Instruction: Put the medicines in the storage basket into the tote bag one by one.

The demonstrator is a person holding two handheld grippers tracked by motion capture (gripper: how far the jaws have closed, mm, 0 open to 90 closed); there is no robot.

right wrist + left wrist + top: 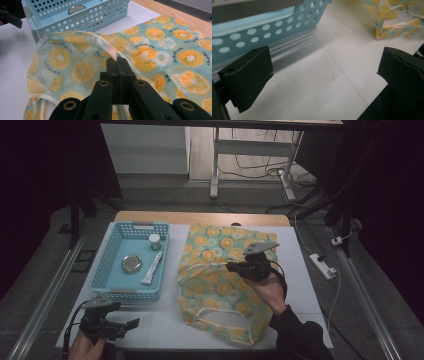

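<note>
Centrally on the white table [305, 270] lies a thin bag [220, 280] printed with orange slices on pale green, its handles and open mouth toward the near edge; the right gripper [235, 266] sits over its middle, held from the near side by the right hand [270, 292]. Seen from the right gripper view, the jaws are pressed flat together with a fold of the bag's upper rim [110, 51] pinched between their tips, so the claw is closed narrow on the bag; the fabric rises to that pinch and falls away left of it in a loose curve, with a pale binding tape along the edge.

Left of the bag, and just apart from it, stands a light blue perforated basket [112, 265]; inside it are a round metal tin [131, 264], a small capped jar [155, 241] toward the far right corner, and a white tube [152, 269] lying lengthwise along the right side.

Nearer, at the left corner of the table, the left gripper [131, 324] is held low by the left hand [87, 347], just in front of the basket's near wall and pointing right; in the left gripper view its jaws stand wide apart over bare white table, nothing between them, with the basket's holed wall [277, 27] at the far left and a corner of the bag [392, 22] at the far right; the two grippers are well apart.
</note>
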